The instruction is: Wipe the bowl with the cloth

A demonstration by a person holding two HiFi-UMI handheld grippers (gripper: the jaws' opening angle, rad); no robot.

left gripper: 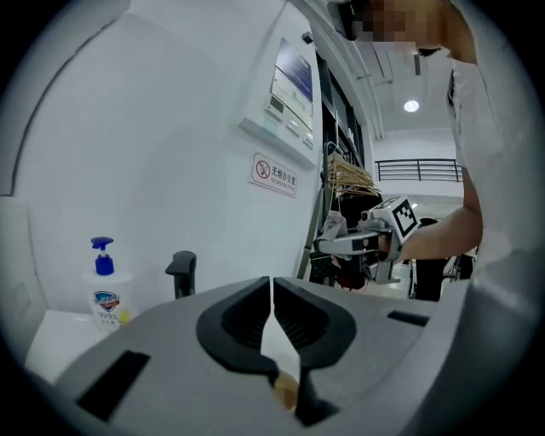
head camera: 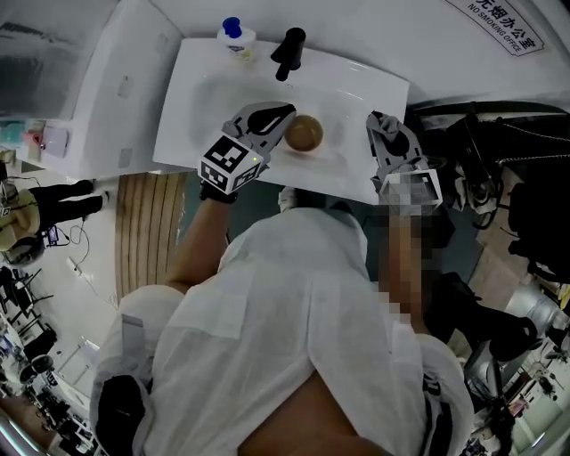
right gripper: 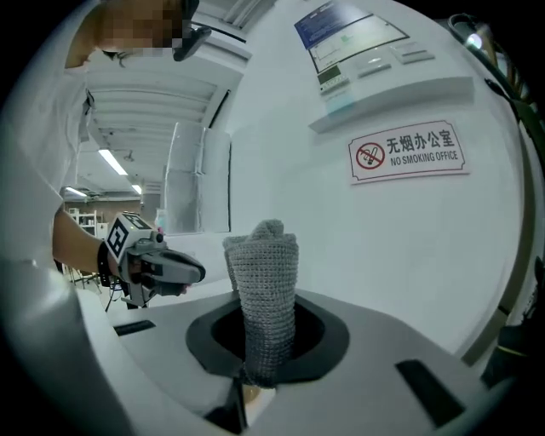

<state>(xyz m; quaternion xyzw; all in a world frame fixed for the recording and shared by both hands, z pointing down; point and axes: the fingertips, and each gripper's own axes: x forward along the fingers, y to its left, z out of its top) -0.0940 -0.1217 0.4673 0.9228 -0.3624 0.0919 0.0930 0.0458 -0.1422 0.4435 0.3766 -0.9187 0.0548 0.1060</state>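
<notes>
A person in a white shirt (head camera: 294, 303) is leaning over a white sink (head camera: 200, 107), holding a gripper in each hand out above it. The left gripper (head camera: 278, 118) is hovering with its claw pressed fully together and nothing between the tips. Those tips are sitting just beside the brown bowl (head camera: 305, 134), though I cannot tell whether they are touching its rim. The right gripper (head camera: 381, 125) is hanging over the sink's right side, well apart from the bowl. Its claw is clamping a grey knitted cloth (right gripper: 264, 281), which is standing up out of the jaws in a rolled bundle. The bowl itself is resting in the basin between the two grippers, nearer the left one. Behind it, a black tap (head camera: 289, 52) is rising from the back edge, and a soap bottle (head camera: 237, 37) with a blue pump is standing just left of the tap. A no-smoking sign (head camera: 503, 25) is hanging on the wall beyond.
</notes>
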